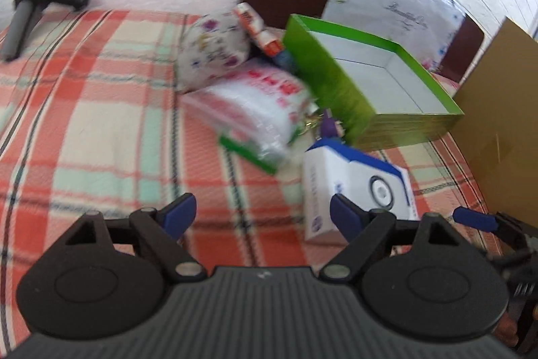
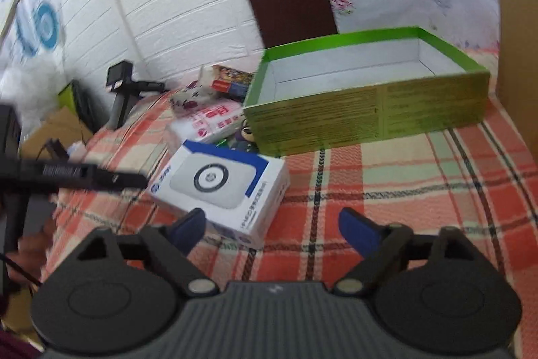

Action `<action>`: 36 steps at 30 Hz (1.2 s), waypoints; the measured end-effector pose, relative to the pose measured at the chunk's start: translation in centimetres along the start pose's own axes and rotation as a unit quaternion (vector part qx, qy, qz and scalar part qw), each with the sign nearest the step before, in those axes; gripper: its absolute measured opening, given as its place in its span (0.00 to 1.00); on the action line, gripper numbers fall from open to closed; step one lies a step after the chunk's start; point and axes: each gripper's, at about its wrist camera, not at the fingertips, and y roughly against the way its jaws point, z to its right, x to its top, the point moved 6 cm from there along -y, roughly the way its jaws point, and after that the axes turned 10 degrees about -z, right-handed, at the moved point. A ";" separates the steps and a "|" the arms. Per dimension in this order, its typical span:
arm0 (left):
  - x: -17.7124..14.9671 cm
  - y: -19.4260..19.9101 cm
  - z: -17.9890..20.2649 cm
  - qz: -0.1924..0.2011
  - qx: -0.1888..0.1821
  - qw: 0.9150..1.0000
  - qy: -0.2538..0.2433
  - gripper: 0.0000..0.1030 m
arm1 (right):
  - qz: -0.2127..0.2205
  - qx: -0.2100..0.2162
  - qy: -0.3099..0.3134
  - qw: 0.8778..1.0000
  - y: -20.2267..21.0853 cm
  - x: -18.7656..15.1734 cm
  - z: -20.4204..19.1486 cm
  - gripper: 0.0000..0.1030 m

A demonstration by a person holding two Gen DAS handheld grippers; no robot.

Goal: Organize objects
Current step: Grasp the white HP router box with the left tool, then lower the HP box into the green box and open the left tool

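Several packets (image 1: 255,110) crowd green box (image 2: 366,110).

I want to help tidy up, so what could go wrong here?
The two grippers are close: the left gripper and right gripper both hang open near the white box, so they might bump. The pile leans against the green box; pulling one thing out may spill others. The green box might slide on the soft blanket.
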 end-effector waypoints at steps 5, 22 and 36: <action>1.3 -2.7 2.6 -0.029 -0.017 0.999 -0.034 0.84 | -0.026 -0.019 0.090 0.995 -3.4 -0.3 -2.7 0.91; 9.5 0.4 14.5 0.091 -0.055 0.982 -0.156 0.66 | 0.147 -0.114 0.124 0.975 0.1 7.8 -0.7 0.54; 13.2 -10.4 18.4 0.022 0.033 0.988 -0.147 0.66 | 0.149 -0.184 -0.030 0.971 -1.1 7.9 13.4 0.61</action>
